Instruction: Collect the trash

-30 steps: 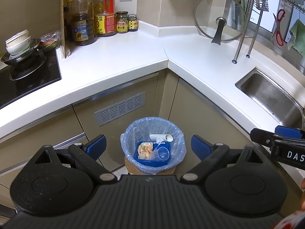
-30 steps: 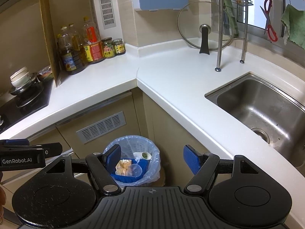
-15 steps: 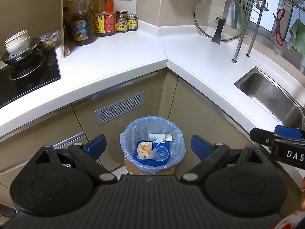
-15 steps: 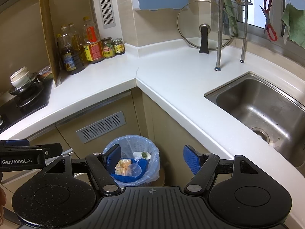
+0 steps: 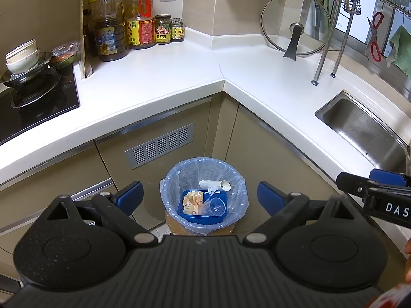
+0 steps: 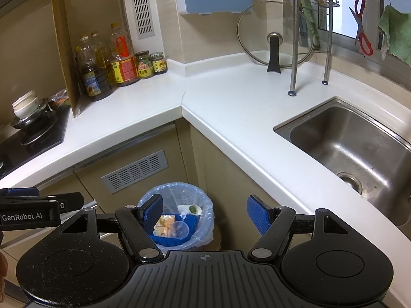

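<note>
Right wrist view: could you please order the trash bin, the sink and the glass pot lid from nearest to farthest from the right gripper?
1. Trash bin: on the floor just ahead of the right gripper.
2. Sink: right, set in the counter.
3. Glass pot lid: propped at the back wall.

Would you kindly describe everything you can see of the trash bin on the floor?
The trash bin is a round, tan container standing upright on the floor in the corner below the counter. A thin, translucent blue bag lines it, folded over the rim. Inside lie a blue tray holding a crumpled yellowish wrapper and a clear plastic cup, plus a white tube behind them. Neither gripper touches it.
</note>
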`<state>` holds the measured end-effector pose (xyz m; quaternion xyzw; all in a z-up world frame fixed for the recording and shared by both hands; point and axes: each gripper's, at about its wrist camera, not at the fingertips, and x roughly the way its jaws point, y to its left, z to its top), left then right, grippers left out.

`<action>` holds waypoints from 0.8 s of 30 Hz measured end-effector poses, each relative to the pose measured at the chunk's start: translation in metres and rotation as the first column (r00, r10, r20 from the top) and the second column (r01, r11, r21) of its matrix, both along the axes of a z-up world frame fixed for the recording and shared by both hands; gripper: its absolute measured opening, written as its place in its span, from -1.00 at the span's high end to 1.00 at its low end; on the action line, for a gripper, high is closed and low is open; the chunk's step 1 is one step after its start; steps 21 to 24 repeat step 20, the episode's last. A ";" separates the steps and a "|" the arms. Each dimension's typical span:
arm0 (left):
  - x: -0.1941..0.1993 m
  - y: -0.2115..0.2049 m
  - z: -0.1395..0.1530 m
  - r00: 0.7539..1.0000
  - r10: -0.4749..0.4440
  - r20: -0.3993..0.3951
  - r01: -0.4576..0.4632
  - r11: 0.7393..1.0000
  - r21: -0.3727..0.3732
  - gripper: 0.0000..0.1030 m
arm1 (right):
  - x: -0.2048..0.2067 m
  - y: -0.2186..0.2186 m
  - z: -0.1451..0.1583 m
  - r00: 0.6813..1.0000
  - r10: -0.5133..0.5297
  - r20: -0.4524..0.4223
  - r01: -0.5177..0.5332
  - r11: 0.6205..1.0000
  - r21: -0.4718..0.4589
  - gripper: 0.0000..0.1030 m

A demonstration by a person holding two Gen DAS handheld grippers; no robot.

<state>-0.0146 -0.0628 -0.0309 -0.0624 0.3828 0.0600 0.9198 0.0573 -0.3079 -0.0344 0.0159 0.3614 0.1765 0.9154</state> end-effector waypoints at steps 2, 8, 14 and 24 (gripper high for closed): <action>0.000 0.000 0.000 1.000 0.000 -0.001 0.000 1.000 -0.001 -0.84 | 0.001 -0.001 0.000 1.000 0.001 0.000 -0.001 1.000 -0.001 -0.40; 0.003 -0.002 -0.001 1.000 -0.001 -0.002 0.001 1.000 -0.005 -0.84 | 0.001 -0.001 0.000 1.000 0.000 -0.002 0.000 1.000 -0.002 -0.40; 0.004 -0.002 -0.001 1.000 -0.002 -0.002 0.002 1.000 -0.005 -0.84 | 0.004 -0.002 -0.001 1.000 0.002 -0.004 -0.002 1.000 -0.002 -0.40; 0.006 -0.003 -0.004 1.000 -0.003 0.012 0.003 1.000 -0.016 -0.84 | 0.005 0.000 -0.003 1.000 0.000 -0.006 0.000 1.000 -0.005 -0.40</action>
